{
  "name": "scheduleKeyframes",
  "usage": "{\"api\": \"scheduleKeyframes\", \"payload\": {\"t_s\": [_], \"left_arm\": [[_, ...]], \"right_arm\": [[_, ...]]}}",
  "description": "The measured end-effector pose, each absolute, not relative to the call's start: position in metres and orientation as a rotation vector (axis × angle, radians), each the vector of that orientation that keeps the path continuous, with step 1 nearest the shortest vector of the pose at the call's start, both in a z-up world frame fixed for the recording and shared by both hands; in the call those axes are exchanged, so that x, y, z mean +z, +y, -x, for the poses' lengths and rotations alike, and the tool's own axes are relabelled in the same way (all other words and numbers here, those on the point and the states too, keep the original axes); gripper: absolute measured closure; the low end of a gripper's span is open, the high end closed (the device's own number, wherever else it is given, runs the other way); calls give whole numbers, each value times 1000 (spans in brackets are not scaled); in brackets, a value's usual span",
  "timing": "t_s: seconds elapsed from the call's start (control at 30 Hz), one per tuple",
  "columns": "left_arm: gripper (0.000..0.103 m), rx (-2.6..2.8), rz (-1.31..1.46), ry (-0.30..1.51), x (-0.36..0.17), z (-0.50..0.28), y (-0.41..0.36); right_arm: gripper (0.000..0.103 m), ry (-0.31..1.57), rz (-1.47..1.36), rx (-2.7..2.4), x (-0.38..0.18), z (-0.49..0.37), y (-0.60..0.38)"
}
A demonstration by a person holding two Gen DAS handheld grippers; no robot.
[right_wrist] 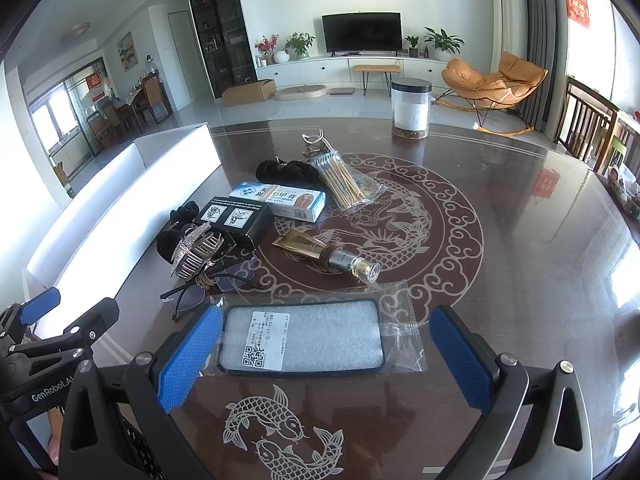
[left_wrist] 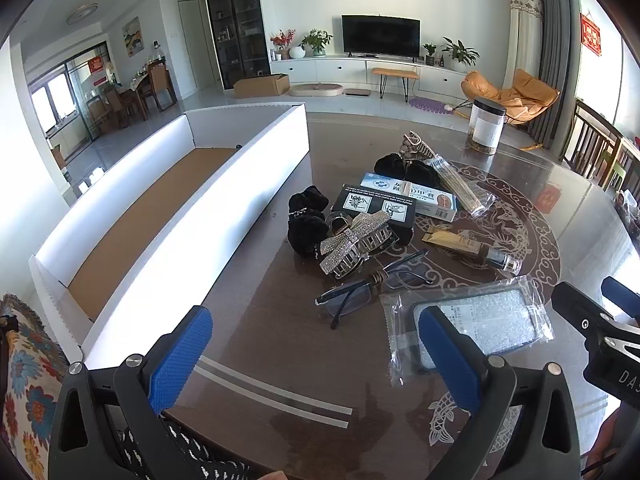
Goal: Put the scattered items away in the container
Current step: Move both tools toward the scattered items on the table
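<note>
Phone case (right_wrist: 302, 338) in slippery bag lies between your right gripper (right_wrist: 326, 354) jaws, standing apart; it looks light, stiff, so pinch its long edges. Left gripper (left_wrist: 316, 354) jaws apart too.

Bright living room: television (right_wrist: 362, 32) on white cabinet (right_wrist: 340, 70), orange rocking chair (right_wrist: 494, 80), dark glass shelving (right_wrist: 220, 28).

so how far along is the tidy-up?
Barely started. Done: nothing visible in the box, though its far end is partly hidden. In hand: nothing; left gripper and right gripper are both open, the right one lined up on the bagged phone case. Left: glasses, hair clip, tube and the rest on the table.
</note>
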State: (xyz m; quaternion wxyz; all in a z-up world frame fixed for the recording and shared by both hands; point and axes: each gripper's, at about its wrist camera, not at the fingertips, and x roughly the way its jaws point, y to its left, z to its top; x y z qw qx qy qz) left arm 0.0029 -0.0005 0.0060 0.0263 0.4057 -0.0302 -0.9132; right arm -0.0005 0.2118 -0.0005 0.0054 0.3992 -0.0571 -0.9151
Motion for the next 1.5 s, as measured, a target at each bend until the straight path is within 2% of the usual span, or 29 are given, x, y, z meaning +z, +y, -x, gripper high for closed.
{"api": "scheduleKeyframes", "payload": {"t_s": [0.83, 0.97, 1.23, 1.5], "left_arm": [[0, -2796, -1283, -94, -3, -6, -10], [0, -2782, -1320, -132, -17, -5, -14], [0, -2665, -1541, -195, -79, 0, -29], [0, -2664, -1633, -231, -101, 16, -16]], "right_arm": [[0, -171, -1255, -2855, -4, -2, 207], [0, -159, -1278, -2845, -13, -2, 205], [0, -124, -1430, -2747, -60, -10, 200], [0, -125, -1539, -2724, -100, -10, 210]]}}
